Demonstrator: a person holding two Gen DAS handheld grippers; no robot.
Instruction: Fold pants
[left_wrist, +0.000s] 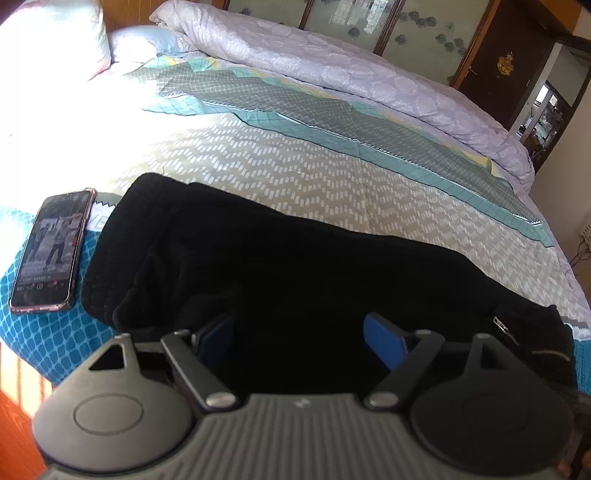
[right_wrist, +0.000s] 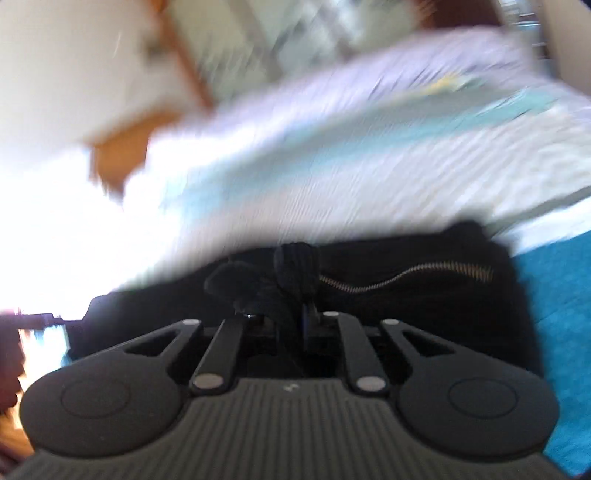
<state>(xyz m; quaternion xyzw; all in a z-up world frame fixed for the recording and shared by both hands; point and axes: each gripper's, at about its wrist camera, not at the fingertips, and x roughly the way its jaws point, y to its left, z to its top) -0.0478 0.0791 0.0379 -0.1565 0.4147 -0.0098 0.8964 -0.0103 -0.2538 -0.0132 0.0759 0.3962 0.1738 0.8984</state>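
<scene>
Black pants lie lengthwise across the near part of the bed, with a zipper at their right end. My left gripper is open just above the pants' near edge, its blue pads apart and empty. In the blurred right wrist view my right gripper is shut on a bunched fold of the black pants, next to a metal zipper.
A phone with its screen lit lies on the blue patterned sheet left of the pants. A rolled lilac duvet runs along the bed's far side, with pillows at the far left. Wooden floor shows at the lower left.
</scene>
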